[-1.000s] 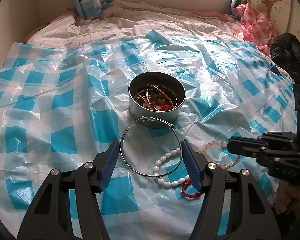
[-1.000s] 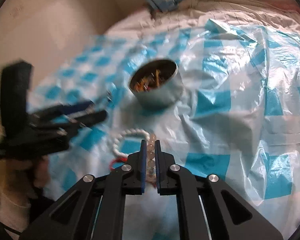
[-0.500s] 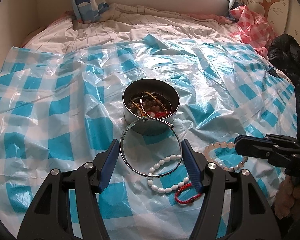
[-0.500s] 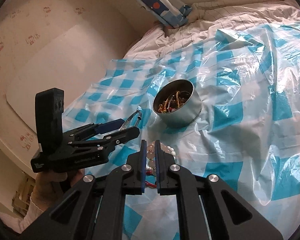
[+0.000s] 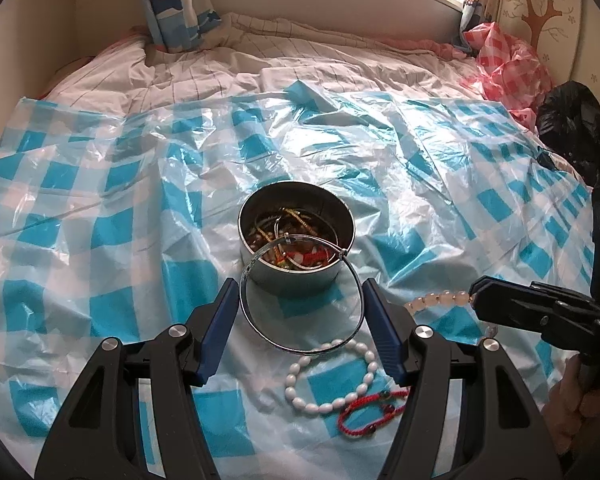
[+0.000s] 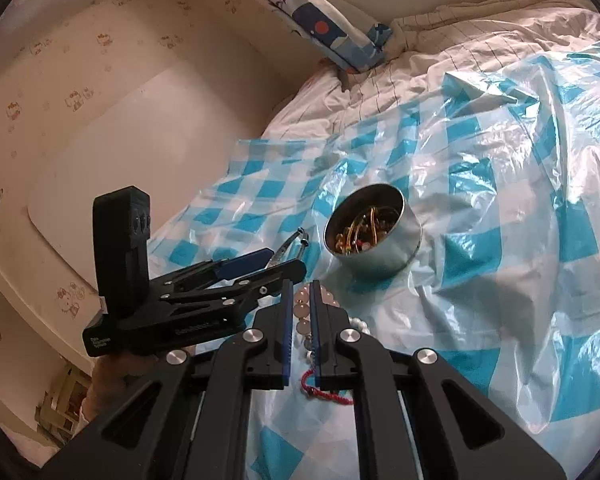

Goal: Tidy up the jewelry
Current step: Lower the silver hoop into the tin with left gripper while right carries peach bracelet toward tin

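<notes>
The left gripper (image 5: 300,316) pinches a silver bangle (image 5: 300,292) between its blue fingers (image 5: 220,334). The bangle is held up, its far edge over the near rim of the tin (image 5: 296,236). The tin sits near the middle of the blue check sheet (image 5: 100,200) and is full of jewelry. The right gripper (image 6: 301,308) is pressed onto a pink bead bracelet (image 6: 302,320). A white bead bracelet (image 5: 332,376) and a red cord (image 5: 372,412) lie on the sheet by the near edge
</notes>
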Tool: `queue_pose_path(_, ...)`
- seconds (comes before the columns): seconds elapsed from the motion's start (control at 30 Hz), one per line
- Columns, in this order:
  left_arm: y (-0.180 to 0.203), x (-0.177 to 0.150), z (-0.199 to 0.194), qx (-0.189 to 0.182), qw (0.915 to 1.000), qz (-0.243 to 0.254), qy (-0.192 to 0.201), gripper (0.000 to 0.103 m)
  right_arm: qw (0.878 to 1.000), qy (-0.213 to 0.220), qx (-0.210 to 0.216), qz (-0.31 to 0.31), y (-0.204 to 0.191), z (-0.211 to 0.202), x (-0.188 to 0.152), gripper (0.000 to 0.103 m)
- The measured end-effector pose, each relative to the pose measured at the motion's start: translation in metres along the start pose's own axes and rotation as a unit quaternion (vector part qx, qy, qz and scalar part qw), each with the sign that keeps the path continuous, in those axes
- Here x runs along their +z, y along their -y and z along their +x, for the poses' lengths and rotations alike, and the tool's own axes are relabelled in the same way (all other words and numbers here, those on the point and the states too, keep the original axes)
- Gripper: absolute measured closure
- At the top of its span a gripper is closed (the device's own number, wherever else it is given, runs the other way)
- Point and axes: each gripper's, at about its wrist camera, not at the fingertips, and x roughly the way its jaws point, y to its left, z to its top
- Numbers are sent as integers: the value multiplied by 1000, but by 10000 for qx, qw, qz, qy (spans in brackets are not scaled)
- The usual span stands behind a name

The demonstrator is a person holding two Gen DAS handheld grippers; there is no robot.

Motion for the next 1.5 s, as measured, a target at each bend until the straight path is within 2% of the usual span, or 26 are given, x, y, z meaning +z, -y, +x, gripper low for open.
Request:
queue_pose_path(0.63, 0, 24, 34, -20, 9991, -424, -21, 43, 9974, 504, 263, 446, 28, -7, 35, 94)
queue_pose_path(1.1, 3, 33, 56, 60, 9980, -635, -37, 43, 9966, 523, 329, 551, 42, -1, 48, 94)
queue_pose_path(1.5, -2, 37, 75, 112, 9961, -869, -110, 43, 9959, 419, 436, 670, 57, 22, 68, 94)
